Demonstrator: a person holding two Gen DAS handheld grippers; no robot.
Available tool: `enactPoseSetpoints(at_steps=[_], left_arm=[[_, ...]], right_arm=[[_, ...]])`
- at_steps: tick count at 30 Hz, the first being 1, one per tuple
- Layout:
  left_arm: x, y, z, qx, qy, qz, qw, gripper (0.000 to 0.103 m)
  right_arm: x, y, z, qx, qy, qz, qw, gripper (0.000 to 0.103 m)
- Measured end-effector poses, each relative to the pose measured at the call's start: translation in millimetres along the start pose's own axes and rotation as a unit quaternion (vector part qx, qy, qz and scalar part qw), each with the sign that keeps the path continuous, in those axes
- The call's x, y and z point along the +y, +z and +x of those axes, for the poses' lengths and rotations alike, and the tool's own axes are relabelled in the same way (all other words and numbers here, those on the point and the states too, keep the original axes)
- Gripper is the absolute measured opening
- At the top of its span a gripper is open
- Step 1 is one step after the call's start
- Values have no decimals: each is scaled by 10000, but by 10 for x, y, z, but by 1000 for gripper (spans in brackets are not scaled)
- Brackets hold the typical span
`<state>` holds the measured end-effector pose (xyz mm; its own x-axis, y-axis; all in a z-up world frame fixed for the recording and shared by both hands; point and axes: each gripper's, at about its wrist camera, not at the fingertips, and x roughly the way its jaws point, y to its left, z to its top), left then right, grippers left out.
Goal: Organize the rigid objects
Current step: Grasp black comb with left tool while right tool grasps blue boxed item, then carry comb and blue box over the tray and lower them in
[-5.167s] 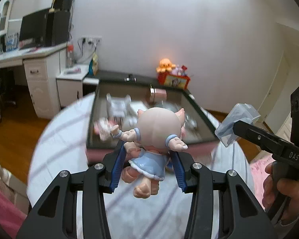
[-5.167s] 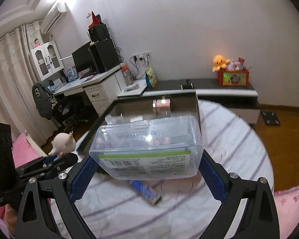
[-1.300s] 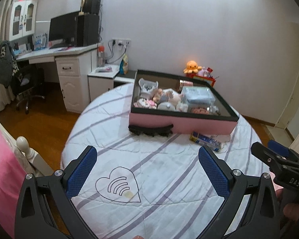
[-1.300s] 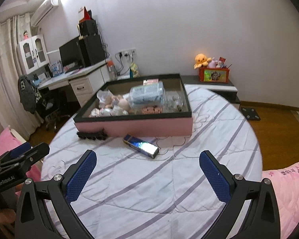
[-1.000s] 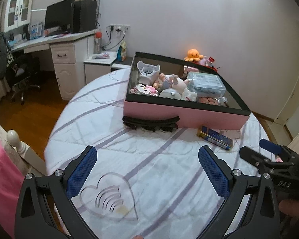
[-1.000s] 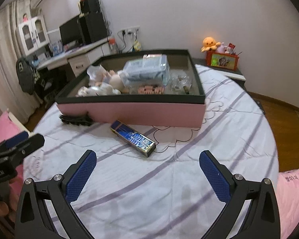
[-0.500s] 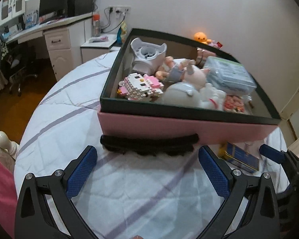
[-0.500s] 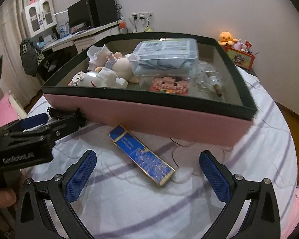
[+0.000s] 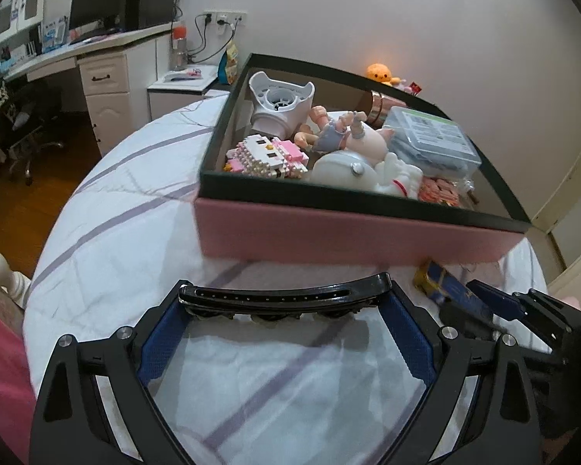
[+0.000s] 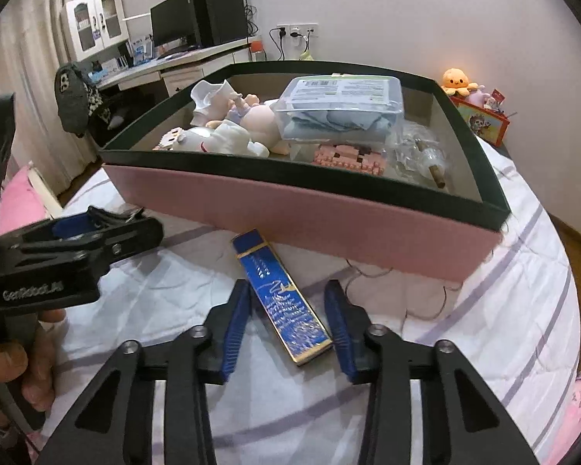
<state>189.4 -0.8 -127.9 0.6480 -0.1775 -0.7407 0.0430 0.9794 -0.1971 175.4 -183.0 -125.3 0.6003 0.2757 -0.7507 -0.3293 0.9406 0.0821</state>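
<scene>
Looks close to done: pink box (image 10: 290,209) just beyond the fingers already loaded with a doll (image 10: 259,118), a clear case (image 10: 341,104) and block figures. Leaves two strays on the striped quilt (image 10: 484,310).

Have just been closing the left gripper (image 9: 284,295), still wide, onto the black hair clip (image 9: 282,292) spanning the fingertips end to end, pads seemingly touching. Have just been narrowing the right gripper (image 10: 287,296) around the slim blue box (image 10: 279,290), slantwise between the fingers, pads at its sides.

Ahead of the fingers, only the raised box rim to clear, with each gripper close beside the other.
</scene>
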Motion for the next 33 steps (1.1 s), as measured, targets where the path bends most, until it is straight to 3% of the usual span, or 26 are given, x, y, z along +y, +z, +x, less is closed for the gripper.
enactPoseSetpoints(at_steps=[3,16,33], left_arm=[[20,-75,-96,-44,-12,-3,10000,96],[-27,-182,-206,-58,-103,97,9999,96],[-234,-140,-891,-652,-207,366,9970,96]], right_arm=[[-34,-40,-59,-54,147,148,9998,21],[36,8,31,94,46,-23,9999,21],[98,-6,-728,-615,246,143,9977,20]])
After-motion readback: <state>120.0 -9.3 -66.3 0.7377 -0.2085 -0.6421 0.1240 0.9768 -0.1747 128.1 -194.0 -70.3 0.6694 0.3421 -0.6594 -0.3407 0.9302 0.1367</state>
